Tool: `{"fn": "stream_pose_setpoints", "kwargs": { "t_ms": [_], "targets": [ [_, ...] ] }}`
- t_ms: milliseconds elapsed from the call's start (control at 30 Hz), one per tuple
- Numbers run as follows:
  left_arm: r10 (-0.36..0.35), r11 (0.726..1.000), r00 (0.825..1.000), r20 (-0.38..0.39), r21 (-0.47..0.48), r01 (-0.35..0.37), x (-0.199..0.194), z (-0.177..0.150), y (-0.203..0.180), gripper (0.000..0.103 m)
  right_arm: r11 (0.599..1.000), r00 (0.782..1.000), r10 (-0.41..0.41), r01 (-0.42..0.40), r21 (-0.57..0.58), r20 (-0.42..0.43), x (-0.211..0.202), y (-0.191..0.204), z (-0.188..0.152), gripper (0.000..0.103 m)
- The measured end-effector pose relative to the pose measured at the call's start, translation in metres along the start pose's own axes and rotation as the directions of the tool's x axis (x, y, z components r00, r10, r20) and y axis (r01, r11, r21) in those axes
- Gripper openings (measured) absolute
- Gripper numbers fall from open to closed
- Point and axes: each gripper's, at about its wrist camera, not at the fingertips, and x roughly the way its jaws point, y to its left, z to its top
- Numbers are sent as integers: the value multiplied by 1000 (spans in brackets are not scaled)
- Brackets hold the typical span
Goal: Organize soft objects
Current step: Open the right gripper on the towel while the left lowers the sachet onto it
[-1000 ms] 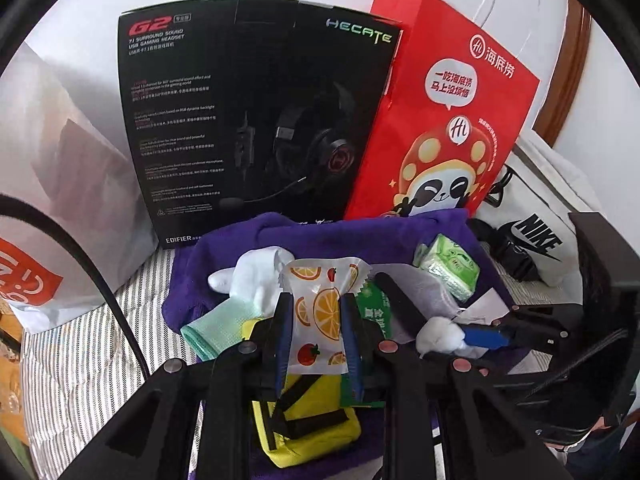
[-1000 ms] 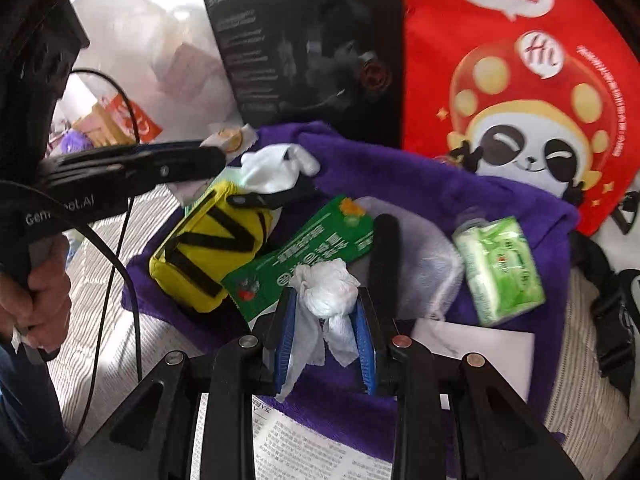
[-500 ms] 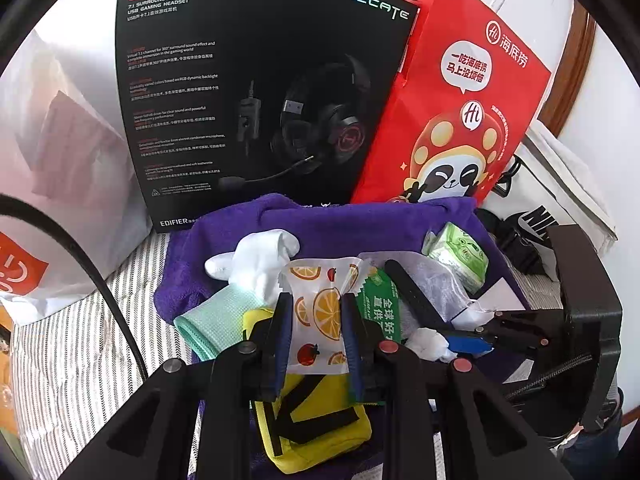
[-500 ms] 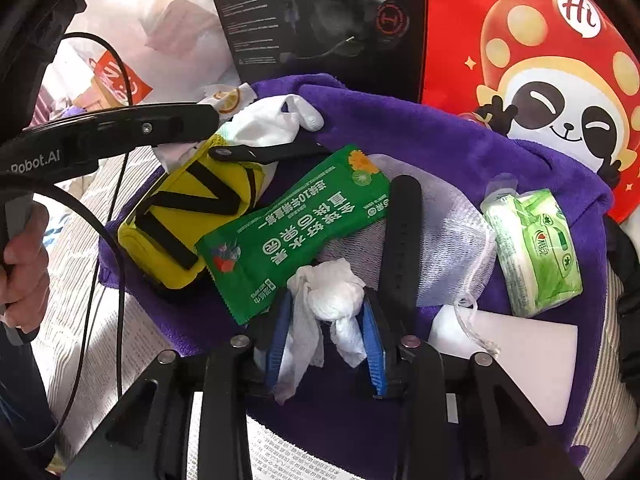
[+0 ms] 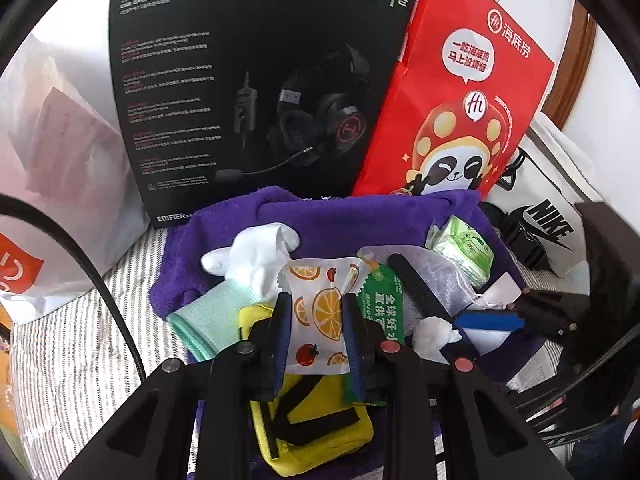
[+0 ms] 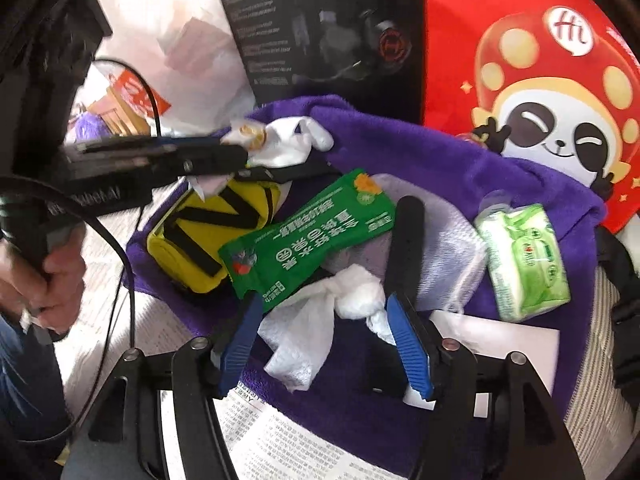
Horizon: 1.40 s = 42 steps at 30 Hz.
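Right gripper (image 6: 324, 316) opening around the crumpled white tissue (image 6: 320, 312), now loose on the purple towel (image 6: 400, 140) just below the green packet (image 6: 304, 236). Best lifted straight away once clear (no dragging the tissue). Left gripper (image 5: 316, 320) clamped on the orange-print sachet (image 5: 320, 312) above the yellow pouch (image 5: 316, 428), near the towel's front edge.

A purple towel (image 6: 440, 152), a yellow pouch (image 6: 192, 240) with black straps, a green packet (image 6: 304, 236), an orange-slice-patterned wrapper (image 5: 320, 312).

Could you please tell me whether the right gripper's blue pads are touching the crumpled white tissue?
Apart. In the right wrist view the right gripper has its jaws opening, and the crumpled white tissue lies loose between them on the purple towel, with purple showing beside each pad.
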Motion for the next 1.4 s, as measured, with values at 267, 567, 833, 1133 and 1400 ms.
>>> {"fn": "stream_pose_setpoints", "kwargs": {
  "t_ms": [267,567,833,1133,1400],
  "targets": [
    [-1,1000,1000,-20,19,1,10,-3,-8,25,999,999,-7,6,41,36,-20,-14,5,64],
    [17,999,1000,-26,49,-15,11,-2,-12,25,998,996,-46,42,47,82,-51,-27,0,64],
    [34,997,998,-58,68,-30,27,7,-23,26,994,991,-99,93,63,95,-66,-38,-2,64],
    [56,993,995,-78,104,-48,53,3,-36,33,988,988,-125,115,100,94,-71,-54,-1,64],
    [57,987,993,-99,157,-41,63,0,-49,53,989,989,-127,120,89,80,-67,-54,-1,64]
  ]
}}
